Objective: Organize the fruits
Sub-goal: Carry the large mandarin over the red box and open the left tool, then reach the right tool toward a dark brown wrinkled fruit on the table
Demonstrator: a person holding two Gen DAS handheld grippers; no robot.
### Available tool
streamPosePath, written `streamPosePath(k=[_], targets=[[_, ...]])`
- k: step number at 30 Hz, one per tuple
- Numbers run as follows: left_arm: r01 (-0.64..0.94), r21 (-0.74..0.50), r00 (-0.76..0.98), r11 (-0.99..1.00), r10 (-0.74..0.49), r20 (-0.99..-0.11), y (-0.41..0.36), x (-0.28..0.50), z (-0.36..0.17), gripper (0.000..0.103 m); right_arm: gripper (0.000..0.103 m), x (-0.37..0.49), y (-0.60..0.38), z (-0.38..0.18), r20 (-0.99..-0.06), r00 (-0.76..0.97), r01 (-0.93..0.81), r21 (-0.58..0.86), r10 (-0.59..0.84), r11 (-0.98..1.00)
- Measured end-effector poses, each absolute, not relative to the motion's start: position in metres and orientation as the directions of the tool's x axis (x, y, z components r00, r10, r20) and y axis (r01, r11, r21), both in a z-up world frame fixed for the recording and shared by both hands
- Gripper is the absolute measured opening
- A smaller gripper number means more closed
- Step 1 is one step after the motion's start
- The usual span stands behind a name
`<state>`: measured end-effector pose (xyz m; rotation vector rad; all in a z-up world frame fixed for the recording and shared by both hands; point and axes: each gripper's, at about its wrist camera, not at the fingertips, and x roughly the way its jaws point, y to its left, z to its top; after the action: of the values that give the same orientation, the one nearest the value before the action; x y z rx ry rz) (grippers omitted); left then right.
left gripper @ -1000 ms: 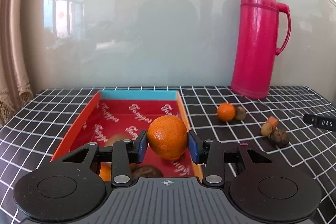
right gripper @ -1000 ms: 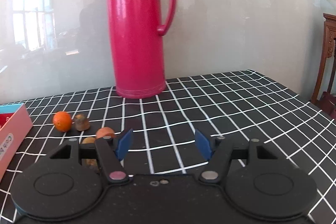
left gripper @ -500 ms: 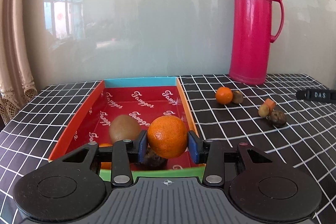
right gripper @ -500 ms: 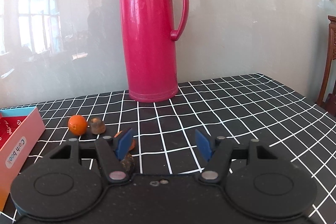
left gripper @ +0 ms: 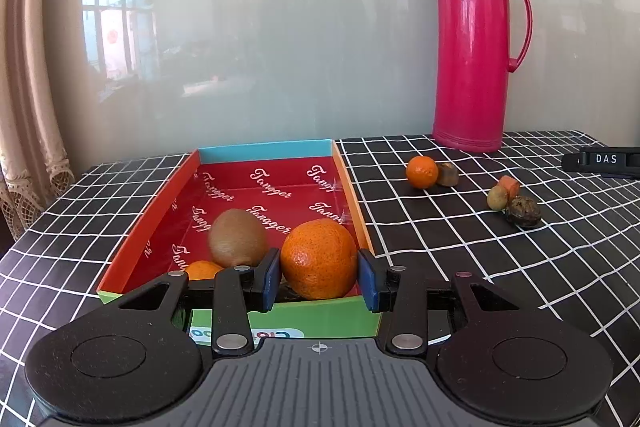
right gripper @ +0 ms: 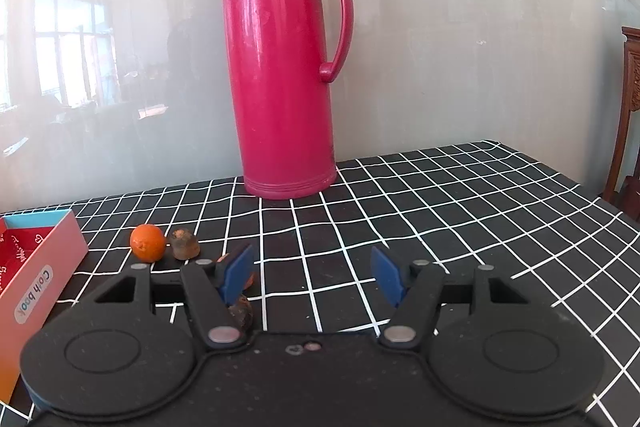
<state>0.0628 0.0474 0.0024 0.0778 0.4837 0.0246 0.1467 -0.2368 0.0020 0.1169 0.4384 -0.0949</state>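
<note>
Since the earlier frame we drew the left gripper (left gripper: pixel 319 285) back toward the box's (left gripper: pixel 328 319) near green wall, its pads pinching the orange (left gripper: pixel 319 258) above the near end. Our right gripper (right gripper: pixel 312 273) hangs spread, nothing between. Farther off: kiwi (left gripper: pixel 238 237), small orange (left gripper: pixel 421 172), flask (left gripper: pixel 474 43).

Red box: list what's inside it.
Inside the red box: a kiwi, a small orange partly hidden by the left tool, which grips a big orange. Anything beneath that is covered.
</note>
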Motion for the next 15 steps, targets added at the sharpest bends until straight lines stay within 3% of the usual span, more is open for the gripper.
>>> streamPosePath(k=[7, 9, 11, 15], targets=[[-0.011, 0.085, 0.887, 0.996, 0.049, -0.459, 0.051, 0.060, 0.005, 0.041, 0.066, 0.145, -0.236, 0.002, -0.429, 0.901, 0.109, 0.089, -0.061, 0.990], [-0.015, 0.084, 0.891, 0.996, 0.052, -0.451, 0.052, 0.058, 0.003, 0.055, 0.070, 0.145, -0.236, 0.002, -0.427, 0.902, 0.110, 0.088, -0.062, 0.990], [-0.040, 0.093, 0.901, 0.995, 0.076, -0.427, 0.052, 0.056, 0.006, 0.078, 0.070, 0.145, -0.237, 0.003, -0.425, 0.903, 0.108, 0.086, -0.062, 0.990], [-0.052, 0.083, 0.932, 0.995, 0.078, -0.354, 0.056, 0.050, 0.014, 0.102, 0.071, 0.145, -0.238, 0.001, -0.426, 0.902, 0.108, 0.082, -0.063, 0.991]])
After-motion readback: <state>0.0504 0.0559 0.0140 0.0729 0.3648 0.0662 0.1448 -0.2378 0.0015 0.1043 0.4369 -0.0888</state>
